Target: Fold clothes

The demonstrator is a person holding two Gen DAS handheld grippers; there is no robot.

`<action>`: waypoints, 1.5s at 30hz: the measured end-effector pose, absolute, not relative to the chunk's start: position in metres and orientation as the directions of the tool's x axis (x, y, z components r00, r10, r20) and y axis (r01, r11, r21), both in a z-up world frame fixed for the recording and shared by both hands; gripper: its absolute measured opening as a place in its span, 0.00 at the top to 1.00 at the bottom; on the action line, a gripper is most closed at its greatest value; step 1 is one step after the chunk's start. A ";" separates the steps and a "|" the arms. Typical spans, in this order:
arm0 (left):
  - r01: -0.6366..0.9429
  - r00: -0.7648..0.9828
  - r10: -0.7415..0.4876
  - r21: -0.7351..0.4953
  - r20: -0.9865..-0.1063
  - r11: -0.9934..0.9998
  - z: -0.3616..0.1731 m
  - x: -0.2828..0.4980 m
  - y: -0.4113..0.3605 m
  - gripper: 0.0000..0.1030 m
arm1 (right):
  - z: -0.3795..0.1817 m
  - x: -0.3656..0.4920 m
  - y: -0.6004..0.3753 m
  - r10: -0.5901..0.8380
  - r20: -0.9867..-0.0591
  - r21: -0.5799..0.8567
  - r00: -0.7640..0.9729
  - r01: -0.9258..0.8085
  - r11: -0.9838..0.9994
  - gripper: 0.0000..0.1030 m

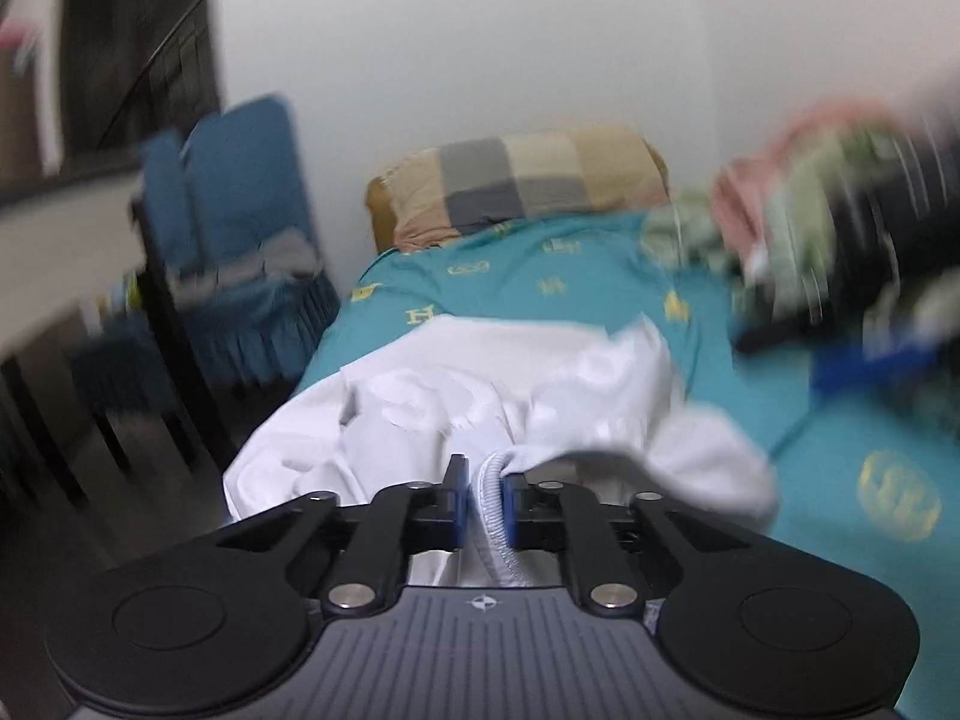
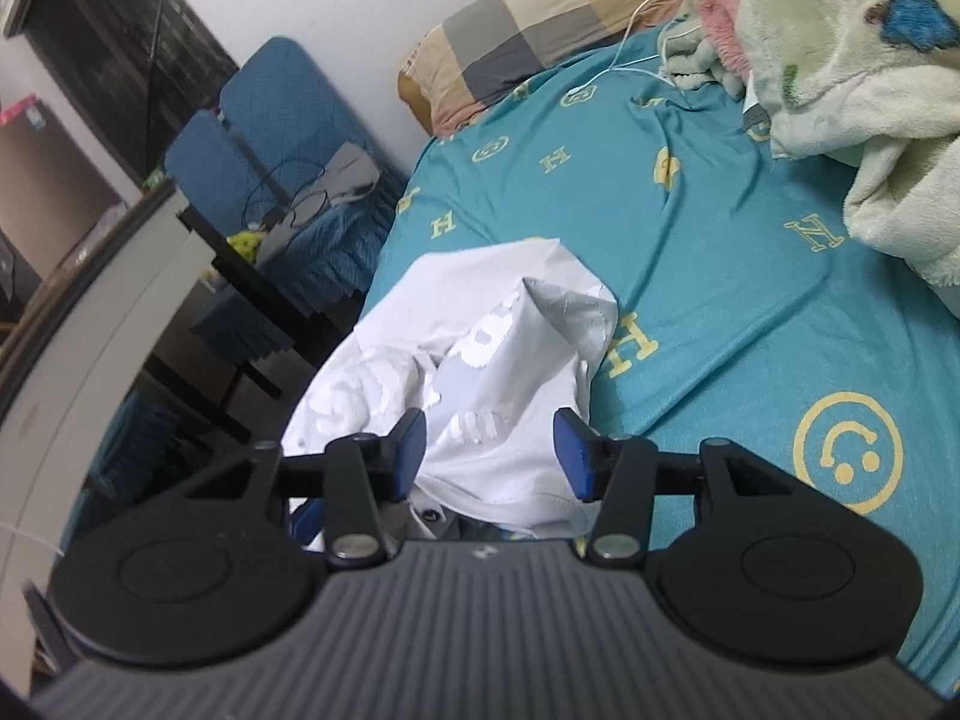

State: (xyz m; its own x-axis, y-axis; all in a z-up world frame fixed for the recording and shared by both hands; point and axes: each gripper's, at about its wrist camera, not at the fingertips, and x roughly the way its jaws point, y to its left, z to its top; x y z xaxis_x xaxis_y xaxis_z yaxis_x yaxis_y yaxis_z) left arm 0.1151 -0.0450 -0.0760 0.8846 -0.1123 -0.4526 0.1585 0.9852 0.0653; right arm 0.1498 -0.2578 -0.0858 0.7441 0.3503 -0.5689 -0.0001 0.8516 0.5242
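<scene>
Landmark: I take the bed (image 2: 720, 276), with its teal sheet printed in yellow letters and smiley faces, as my reference for everything below.

White garment: I see a white garment (image 2: 480, 360) lying crumpled on the bed's near left part, next to the left edge, with raised white lettering on the cloth. In the left wrist view the same garment (image 1: 480, 384) spreads out ahead of my fingers, one fold hanging over the bed's edge.

Left gripper: my left gripper (image 1: 480, 501) is clenched on a ribbed hem of the white garment; the blue pads (image 1: 459, 504) press the ribbed band from both sides, just above the bed's near edge.

Right gripper: my right gripper (image 2: 489, 456) stands released, its blue pads (image 2: 570, 456) spread apart with the white cloth lying between and under them. I cannot see either pad pressing on it.

Pillow: a checked pillow (image 2: 540, 18) sits at the bed's far end, against the wall.

Blanket: a pale green fleece blanket (image 2: 852, 60) is heaped on the bed's far right side, with pink cloth (image 2: 720, 18) beside it.

Cable: a thin white cable (image 2: 630, 42) trails over the sheet near the pillow.

Chair: a blue padded chair (image 2: 282, 138) stands off the bed's left side.
</scene>
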 end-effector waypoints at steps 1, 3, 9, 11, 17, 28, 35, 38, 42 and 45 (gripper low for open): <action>0.157 0.889 -0.139 0.005 -0.437 0.988 -0.067 0.114 -0.036 0.91 | -0.086 0.151 -0.255 0.351 -0.579 0.508 0.736 -0.011 0.861 0.51; 0.170 0.889 -0.198 -0.105 -0.413 0.980 -0.052 0.110 -0.019 0.91 | -0.085 0.150 -0.242 0.338 -0.593 0.439 0.731 -0.058 0.897 0.51; 0.208 0.875 -0.287 -0.231 -0.390 0.950 -0.032 0.100 0.008 0.91 | -0.082 0.146 -0.197 0.347 -0.596 0.286 0.724 -0.213 0.934 0.52; 0.221 0.867 -0.303 -0.240 -0.397 0.945 -0.029 0.099 0.011 0.91 | -0.086 0.149 -0.188 0.349 -0.606 0.285 0.714 -0.215 0.934 0.51; 0.256 0.853 -0.340 -0.251 -0.396 0.934 -0.024 0.101 0.018 0.91 | -0.084 0.150 -0.164 0.386 -0.556 0.271 0.736 -0.279 0.921 0.52; 0.296 0.853 -0.383 -0.277 -0.353 0.914 -0.019 0.096 0.013 0.92 | -0.087 0.152 -0.206 0.045 -0.501 0.281 0.864 0.113 0.953 0.52; 0.334 0.868 -0.416 -0.300 -0.271 0.894 -0.009 0.079 0.012 0.93 | -0.109 0.164 -0.235 -0.049 -0.658 0.239 0.752 0.270 0.933 0.41; 0.300 0.877 -0.389 -0.310 -0.283 0.902 -0.010 0.079 0.016 0.93 | -0.103 0.158 -0.240 -0.110 -0.612 0.230 0.783 0.309 0.923 0.42; 0.264 0.872 -0.364 -0.312 -0.328 0.913 -0.017 0.084 0.018 0.93 | -0.065 0.130 -0.241 -0.245 -0.356 0.210 0.902 0.333 0.919 0.41; 0.234 0.861 -0.337 -0.294 -0.380 0.927 -0.025 0.087 0.016 0.92 | -0.062 0.136 -0.246 -0.163 -0.348 0.251 0.923 0.259 0.933 0.53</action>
